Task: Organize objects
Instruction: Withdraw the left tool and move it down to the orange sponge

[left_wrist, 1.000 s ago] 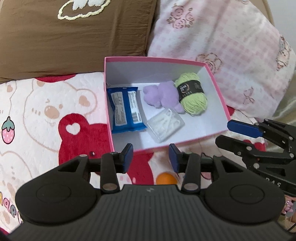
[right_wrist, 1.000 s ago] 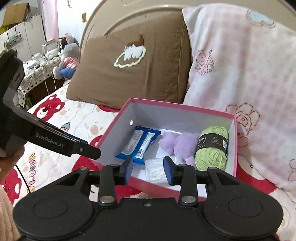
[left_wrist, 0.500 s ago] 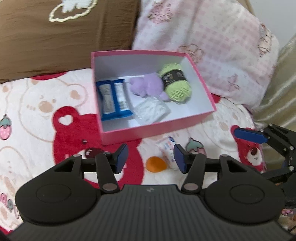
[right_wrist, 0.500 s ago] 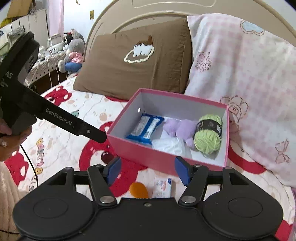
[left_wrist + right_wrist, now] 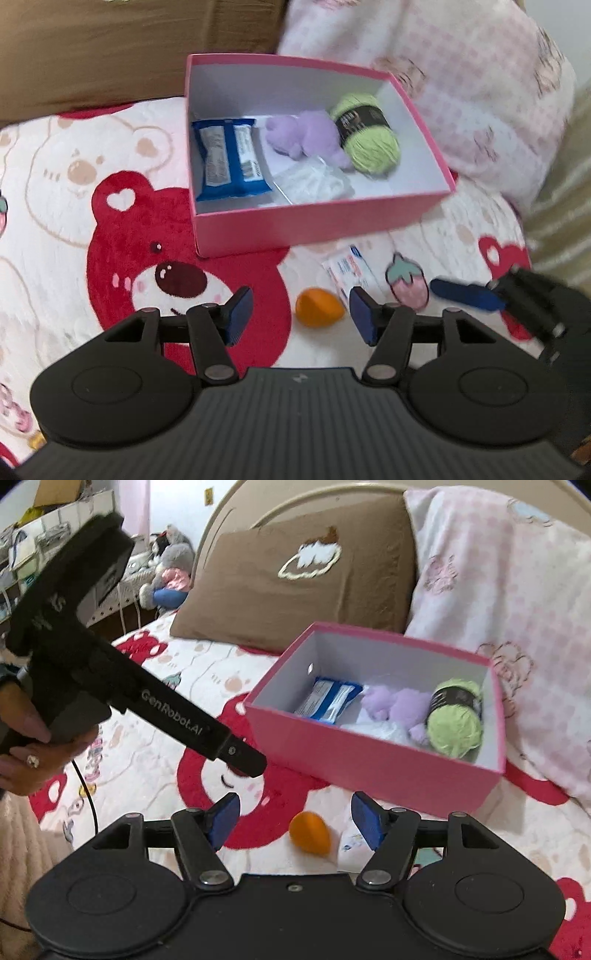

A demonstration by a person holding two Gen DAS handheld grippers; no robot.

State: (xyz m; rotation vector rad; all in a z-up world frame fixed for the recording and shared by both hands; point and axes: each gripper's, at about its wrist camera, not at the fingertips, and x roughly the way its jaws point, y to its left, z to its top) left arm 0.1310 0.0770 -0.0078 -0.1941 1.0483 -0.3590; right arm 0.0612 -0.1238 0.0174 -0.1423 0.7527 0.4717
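A pink box (image 5: 306, 225) (image 5: 369, 764) sits on the bed. It holds a blue packet (image 5: 229, 158) (image 5: 330, 698), a purple plush (image 5: 306, 136) (image 5: 397, 709), a green yarn ball (image 5: 369, 136) (image 5: 456, 722) and a clear plastic bag (image 5: 314, 182). An orange egg-shaped thing (image 5: 317, 312) (image 5: 309, 832) and a small white-and-blue packet (image 5: 351, 273) (image 5: 349, 840) lie on the blanket in front of the box. My left gripper (image 5: 301, 319) is open and empty above the orange thing. My right gripper (image 5: 295, 821) is open and empty, just short of the orange thing.
The bed has a red bear blanket (image 5: 129, 229). A brown pillow (image 5: 295, 576) and a pink checked pillow (image 5: 509, 602) lean behind the box. The left gripper's body (image 5: 110, 672) crosses the right wrist view; the right gripper's finger (image 5: 469, 297) shows at right.
Both grippers have pulled back from the box and opened wider. The orange thing and the small packet on the blanket have come into view between the fingers.
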